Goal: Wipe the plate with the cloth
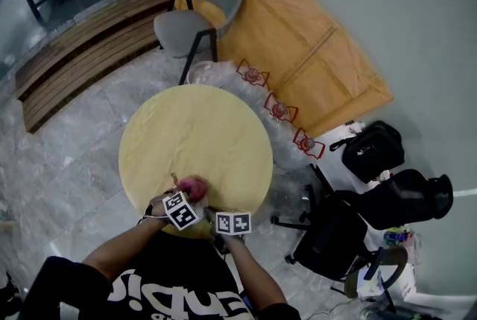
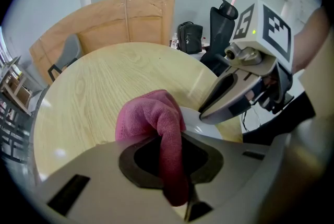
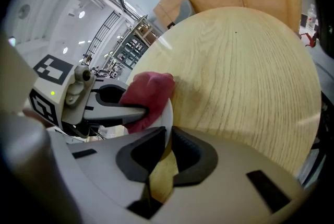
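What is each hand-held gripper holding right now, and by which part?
The left hand-held gripper pinches a pink microfibre cloth by a bunched fold; the right hand-held gripper clamps a round white plate by its rim.

Black white-lettered T-shirt; grey left claw and right claw carry black-and-white marker cubes.

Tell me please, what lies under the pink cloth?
A white plate is under the pink cloth. Only its edge shows beside the cloth, where the right gripper clamps it. The plate surface below the cloth is covered and cannot be seen.
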